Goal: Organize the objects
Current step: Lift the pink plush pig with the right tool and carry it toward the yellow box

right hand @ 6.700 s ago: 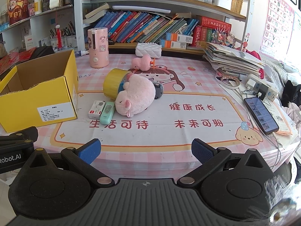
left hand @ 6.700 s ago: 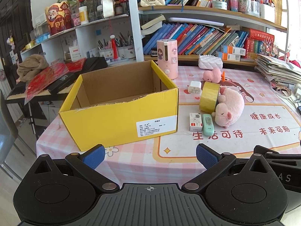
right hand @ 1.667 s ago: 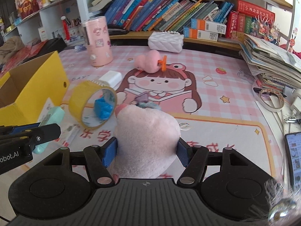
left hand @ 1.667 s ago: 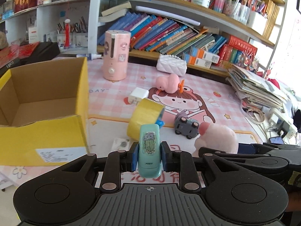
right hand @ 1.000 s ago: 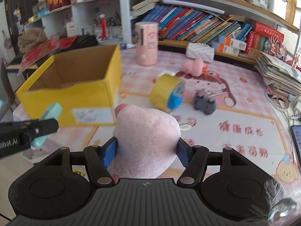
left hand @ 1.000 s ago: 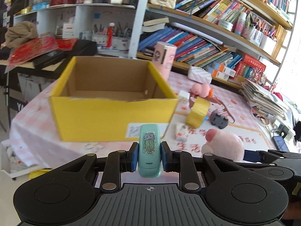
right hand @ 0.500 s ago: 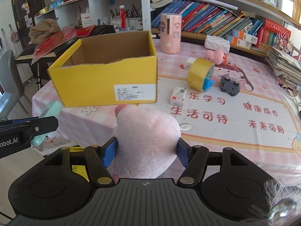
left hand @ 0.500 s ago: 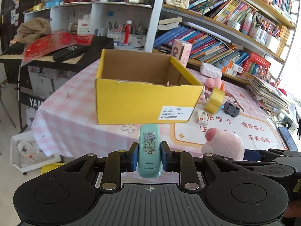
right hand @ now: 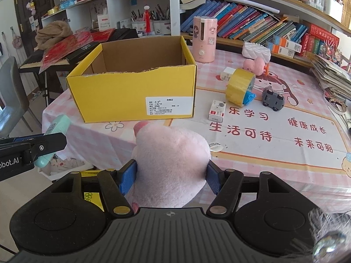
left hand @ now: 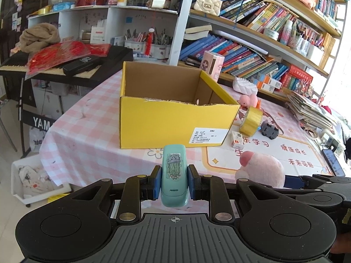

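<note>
Evidently bound for the open yellow box [left hand: 175, 118], the left gripper [left hand: 174, 183] clamps a mint stapler [left hand: 174, 175] while the right gripper [right hand: 171, 176] squeezes a pink plush [right hand: 173, 157], both short of the counter [right hand: 274, 153].

Yellow cardboard box [left hand: 173, 125]: the near wall is hiding the floor in both views, so any contents are going unseen; its white label [right hand: 167, 106] is showing print too small to read. Pink plush toy [right hand: 173, 164]: its lower body is disappearing behind the right gripper [right hand: 171, 175] housing. Mint stapler [left hand: 174, 171]: the pads are covering both its flanks. Yellow tape roll [right hand: 240, 87]: a blue item [right hand: 249, 97] is peeking from it, possibly a small toy. Phone [left hand: 332, 162]: its lower end is being hidden behind the other gripper. Shelf book spines are staying illegible.
</note>
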### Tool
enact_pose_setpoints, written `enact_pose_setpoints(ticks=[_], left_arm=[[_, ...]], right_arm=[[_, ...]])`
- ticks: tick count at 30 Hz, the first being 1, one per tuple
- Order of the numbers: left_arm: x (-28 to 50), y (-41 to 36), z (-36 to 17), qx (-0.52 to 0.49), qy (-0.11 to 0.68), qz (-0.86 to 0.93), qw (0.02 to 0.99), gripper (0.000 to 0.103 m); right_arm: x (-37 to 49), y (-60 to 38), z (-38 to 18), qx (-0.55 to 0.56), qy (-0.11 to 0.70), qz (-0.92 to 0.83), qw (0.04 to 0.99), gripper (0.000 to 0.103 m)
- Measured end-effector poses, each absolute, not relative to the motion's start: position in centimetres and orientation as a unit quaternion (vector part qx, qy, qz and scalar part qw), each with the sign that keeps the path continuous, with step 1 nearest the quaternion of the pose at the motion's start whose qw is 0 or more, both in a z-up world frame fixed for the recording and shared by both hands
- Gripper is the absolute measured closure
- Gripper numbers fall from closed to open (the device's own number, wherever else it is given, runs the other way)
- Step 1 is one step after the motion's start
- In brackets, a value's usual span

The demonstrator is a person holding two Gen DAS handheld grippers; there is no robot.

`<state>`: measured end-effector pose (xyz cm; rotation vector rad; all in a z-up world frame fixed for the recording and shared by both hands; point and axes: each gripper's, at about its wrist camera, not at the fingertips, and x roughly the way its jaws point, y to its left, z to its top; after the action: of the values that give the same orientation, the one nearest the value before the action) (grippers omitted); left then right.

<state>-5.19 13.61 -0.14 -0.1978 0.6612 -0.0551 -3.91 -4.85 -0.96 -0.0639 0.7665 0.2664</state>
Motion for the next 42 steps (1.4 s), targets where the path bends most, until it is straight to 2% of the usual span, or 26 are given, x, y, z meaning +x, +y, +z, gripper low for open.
enact_pose_setpoints(ticks=[27,42], left_arm=[[-4.6,14.4,0.4,-0.1,0.316,-0.029,0.943,0.08],[-1.2,14.4,5.5,-0.088,0.247,-0.026,0.965,0.08]], right_arm=[[-3.3,-3.9,-0.8,-0.043,0.374,0.14,0.916,0.04],[-0.4,-3.8,3.7,-0.02,0.3,0.167,0.939,0.04]])
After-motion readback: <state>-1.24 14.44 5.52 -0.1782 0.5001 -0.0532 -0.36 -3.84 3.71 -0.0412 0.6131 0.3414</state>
